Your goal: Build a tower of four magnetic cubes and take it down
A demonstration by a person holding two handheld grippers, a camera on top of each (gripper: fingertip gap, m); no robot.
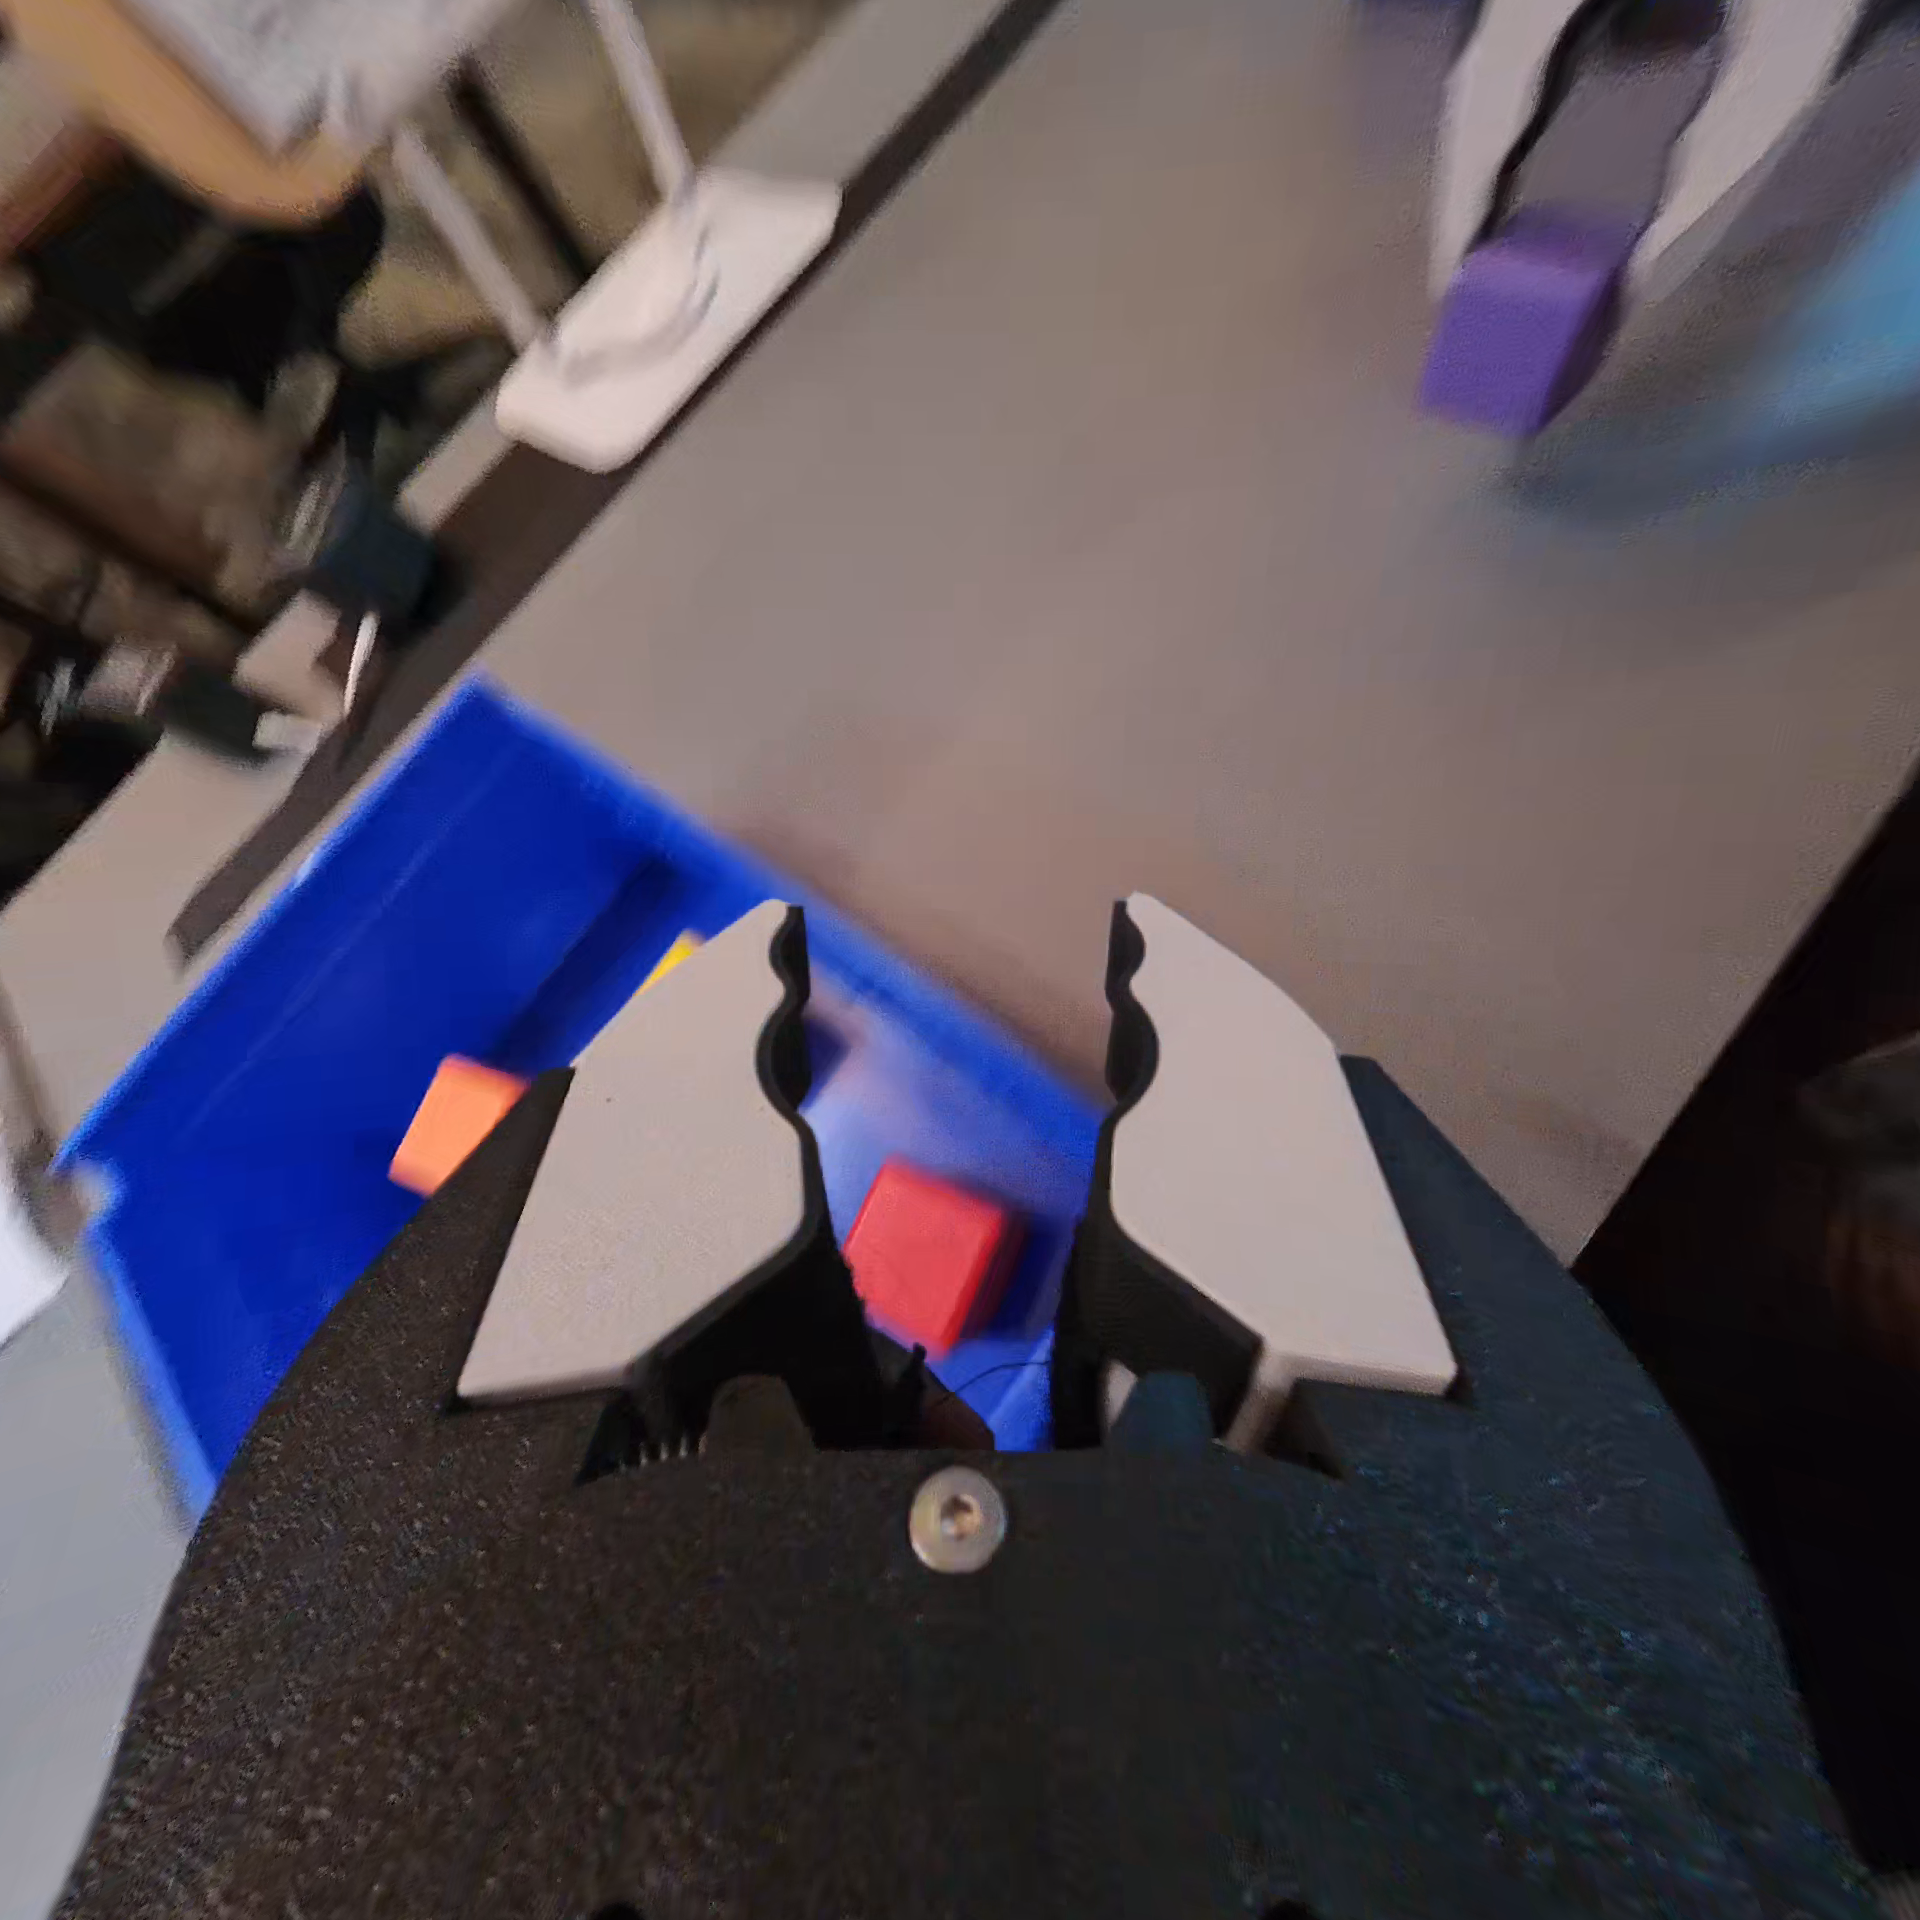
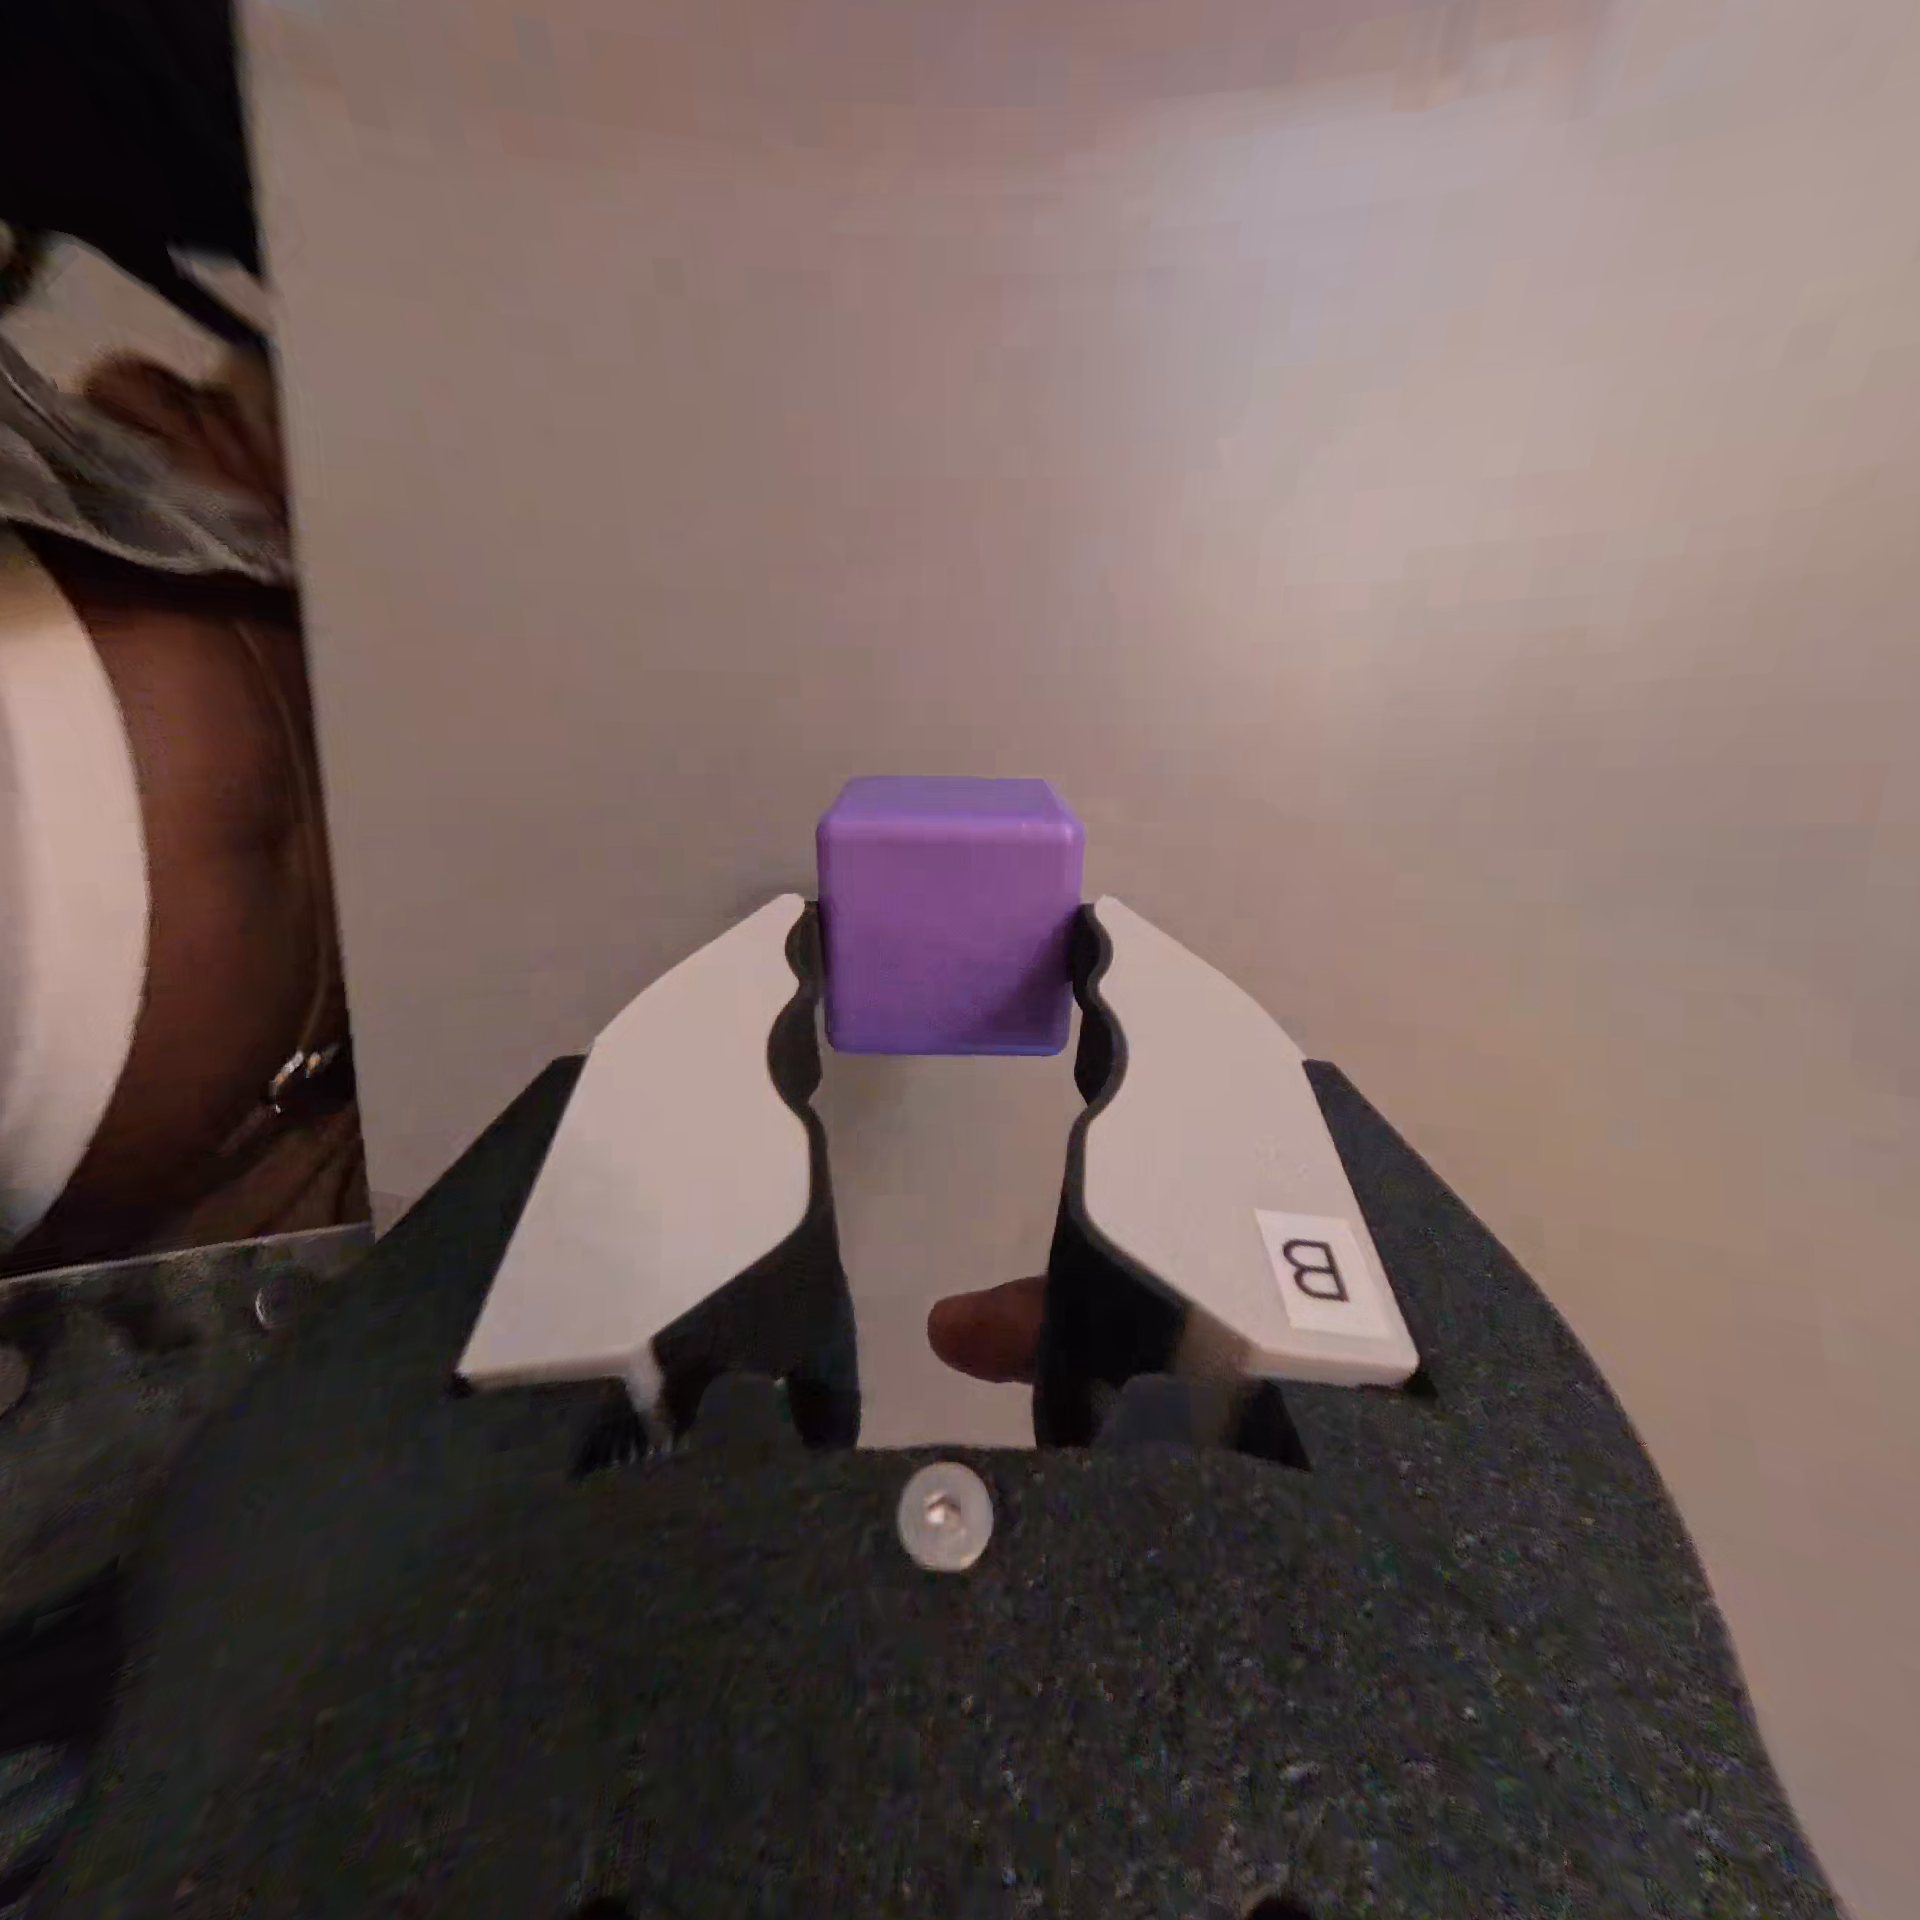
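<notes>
My right gripper (image 2: 945, 935) is shut on a purple cube (image 2: 945, 920), both pads pressing its sides, and holds it over the grey table (image 2: 1351, 520). The left wrist view shows the same gripper at the top right with the purple cube (image 1: 1517, 317) between its fingers. My left gripper (image 1: 956, 935) is open and empty above the near edge of a blue bin (image 1: 343, 935). In the bin lie a red cube (image 1: 930, 1252), an orange cube (image 1: 452, 1122) and a yellow cube (image 1: 675, 956), partly hidden behind my left finger (image 1: 665, 1143). The left wrist view is blurred.
A white stand base (image 1: 665, 312) sits at the table's far left edge. A blurred light-blue thing (image 1: 1839, 343) shows at the right. A person's body (image 2: 135, 831) is at the left of the right wrist view. The table's edge (image 1: 1766, 987) runs at the right. The grippers' ends are close to 30 centimeters from one another.
</notes>
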